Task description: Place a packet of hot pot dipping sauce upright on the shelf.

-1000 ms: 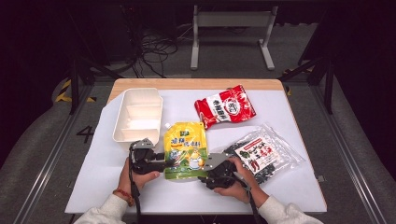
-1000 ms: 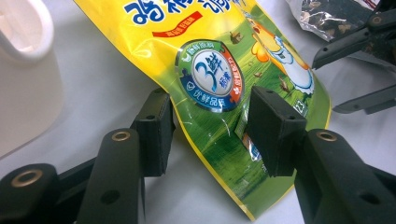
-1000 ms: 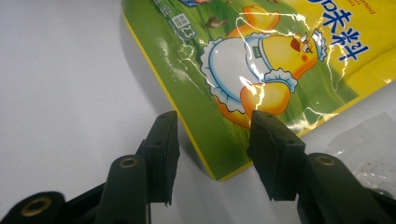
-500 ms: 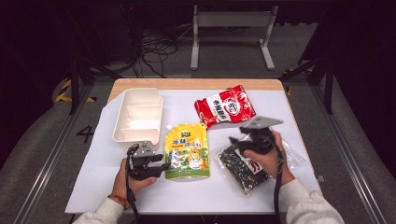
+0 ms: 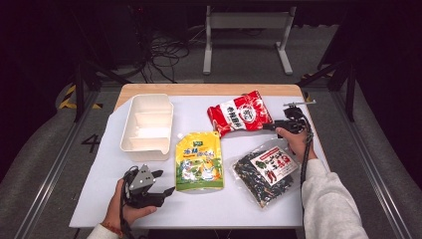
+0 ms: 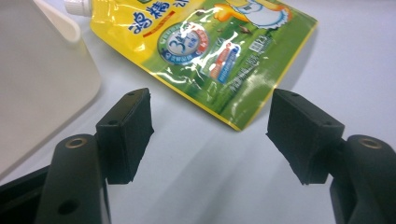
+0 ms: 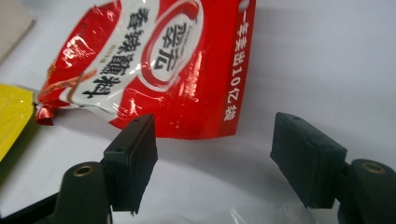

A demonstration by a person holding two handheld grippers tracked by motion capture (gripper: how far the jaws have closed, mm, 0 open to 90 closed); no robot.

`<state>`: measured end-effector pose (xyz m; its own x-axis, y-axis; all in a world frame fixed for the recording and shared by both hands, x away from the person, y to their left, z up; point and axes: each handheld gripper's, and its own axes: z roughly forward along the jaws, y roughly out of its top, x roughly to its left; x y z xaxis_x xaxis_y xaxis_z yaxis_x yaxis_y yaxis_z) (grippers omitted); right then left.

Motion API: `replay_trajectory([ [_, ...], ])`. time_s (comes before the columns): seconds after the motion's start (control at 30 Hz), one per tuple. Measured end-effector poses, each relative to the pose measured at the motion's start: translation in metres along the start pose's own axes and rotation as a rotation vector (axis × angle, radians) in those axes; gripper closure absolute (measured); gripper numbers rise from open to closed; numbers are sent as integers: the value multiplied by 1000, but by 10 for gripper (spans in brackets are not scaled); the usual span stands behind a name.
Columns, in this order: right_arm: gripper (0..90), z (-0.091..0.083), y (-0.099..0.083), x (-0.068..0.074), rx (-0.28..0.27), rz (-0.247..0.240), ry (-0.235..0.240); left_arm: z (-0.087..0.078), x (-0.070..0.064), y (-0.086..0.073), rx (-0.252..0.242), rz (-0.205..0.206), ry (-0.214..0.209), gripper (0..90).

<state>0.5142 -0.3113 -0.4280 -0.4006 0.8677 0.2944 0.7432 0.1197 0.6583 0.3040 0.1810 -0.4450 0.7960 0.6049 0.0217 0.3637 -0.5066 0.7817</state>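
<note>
A red and white snack bag lies at the back of the white table cover. My right gripper is open just off the bag's right edge, jaws pointing at it. A yellow-green spouted pouch lies flat in the middle. My left gripper stands open near the pouch's lower left corner, nothing between its jaws. A clear bag of dark dried food with a red label lies at the right, under the right forearm.
A white divided tray stands at the back left of the table. A sleeve crosses the right front edge. Beyond the table are dark floor, cables and a metal stand base.
My right gripper has moved from the front middle, over the dark bag, to the right edge of the red bag. My left gripper has drawn back slightly from the pouch.
</note>
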Motion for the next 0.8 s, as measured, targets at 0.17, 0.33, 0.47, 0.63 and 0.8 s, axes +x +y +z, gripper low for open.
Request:
replay_trajectory([
  [0.17,349,14,9,-5,34,22,42,-1,-3,-2,9,5,6,280],
  [0.33,426,25,20,3,15,18,55,-1,-4,-4,11,10,6,272],
  [0.47,575,32,26,15,3,-1,57,0,-4,-4,11,12,3,272],
  [0.63,765,32,29,23,-12,-11,34,4,-7,-3,18,17,-11,270],
  [0.8,876,30,30,28,-27,-31,31,6,-8,-2,19,24,-20,269],
])
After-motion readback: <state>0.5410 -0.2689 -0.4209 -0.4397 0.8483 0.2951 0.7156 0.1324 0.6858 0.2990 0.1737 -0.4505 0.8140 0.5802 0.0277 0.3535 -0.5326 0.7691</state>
